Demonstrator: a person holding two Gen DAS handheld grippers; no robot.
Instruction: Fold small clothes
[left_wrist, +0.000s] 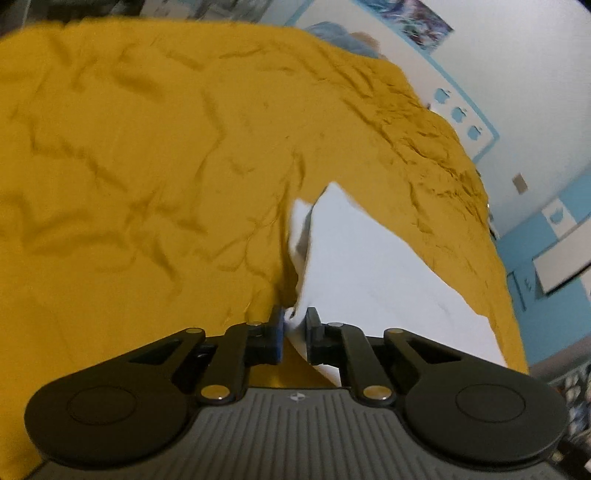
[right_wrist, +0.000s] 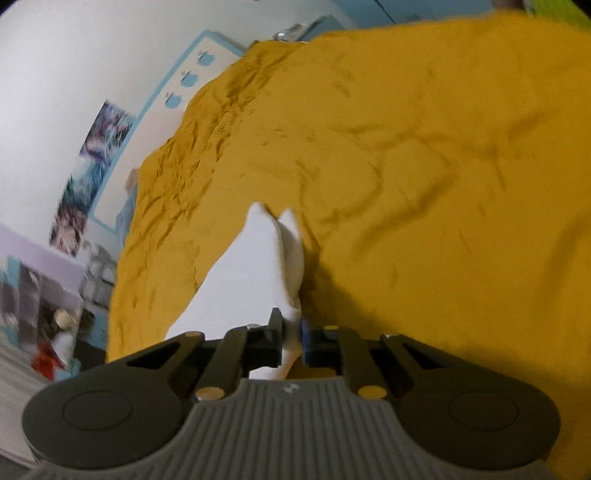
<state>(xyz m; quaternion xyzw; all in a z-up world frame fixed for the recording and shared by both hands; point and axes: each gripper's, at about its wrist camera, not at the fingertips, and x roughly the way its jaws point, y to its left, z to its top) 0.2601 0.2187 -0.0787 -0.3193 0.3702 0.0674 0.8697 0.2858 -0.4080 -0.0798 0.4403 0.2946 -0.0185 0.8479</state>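
- My left gripper (left_wrist: 295, 325) sits at the bottom centre of its frame, fingers pointing up the picture, jaws drawn close together and pinching the white garment (left_wrist: 354, 266).
- My right gripper (right_wrist: 292, 328) sits likewise at the bottom centre of its frame, jaws nearly closed and clamped on a fold of the same white cloth.

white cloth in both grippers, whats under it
The white cloth hangs pinched by the left gripper and right gripper over the wrinkled mustard sheet. Whatever the sheet covers is hidden.
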